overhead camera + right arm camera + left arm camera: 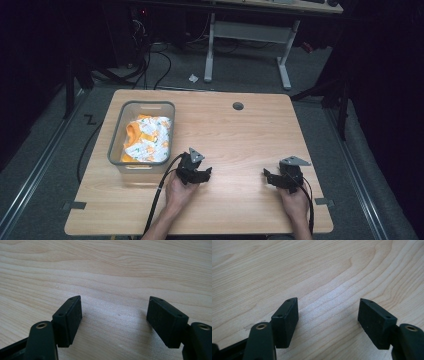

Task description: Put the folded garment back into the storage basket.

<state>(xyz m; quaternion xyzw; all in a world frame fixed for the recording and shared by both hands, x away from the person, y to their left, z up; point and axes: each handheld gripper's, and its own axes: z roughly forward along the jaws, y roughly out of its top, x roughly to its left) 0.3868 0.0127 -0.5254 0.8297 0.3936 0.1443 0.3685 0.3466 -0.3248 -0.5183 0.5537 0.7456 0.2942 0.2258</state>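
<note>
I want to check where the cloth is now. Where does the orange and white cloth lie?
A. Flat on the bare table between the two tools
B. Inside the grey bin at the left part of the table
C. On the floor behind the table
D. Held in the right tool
B: in the high view the orange and white cloth lies bunched inside the grey bin, and the left tool beside it has empty open jaws.

Bin on table left part, cloth inside; left hand-held gripper just right of bin
</note>
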